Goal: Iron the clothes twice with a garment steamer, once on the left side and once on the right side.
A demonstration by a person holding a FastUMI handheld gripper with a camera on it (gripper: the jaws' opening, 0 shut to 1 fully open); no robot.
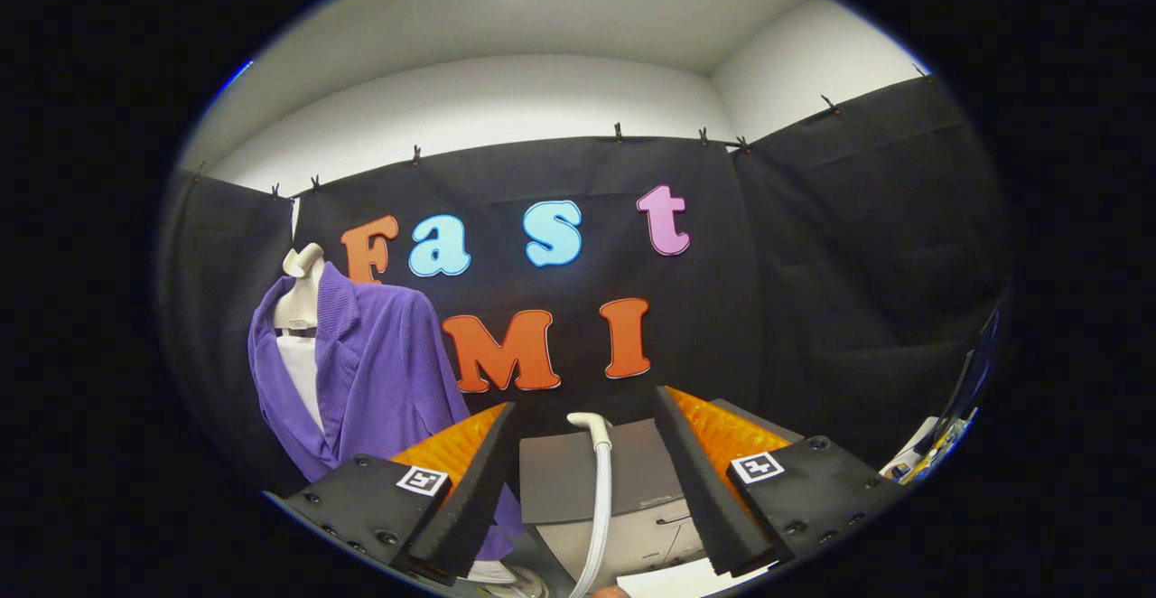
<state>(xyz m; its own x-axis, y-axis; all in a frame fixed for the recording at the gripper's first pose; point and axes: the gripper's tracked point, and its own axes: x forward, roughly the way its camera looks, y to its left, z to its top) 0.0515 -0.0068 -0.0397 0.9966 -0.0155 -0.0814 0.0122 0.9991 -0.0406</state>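
Between wide tongs (587,453): steamer wand (599,499) upright, head hooked left; nothing gripped.

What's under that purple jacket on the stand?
Under the open purple jacket there is a white mannequin torso, with its neck stub above the collar. The jacket covers the rest of the form. The gripper is open, with the white steamer handle between its fingers.

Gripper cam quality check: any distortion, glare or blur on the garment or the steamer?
Gripper view: strong fisheye bending, the booth wall's top edge arcs. Lighting even, no glare on the purple jacket, its ribbing readable. The white steamer handle between the open gripper fingers is sharp. Slight softness near the rim, where the clutter beyond the right finger is too warped to identify.
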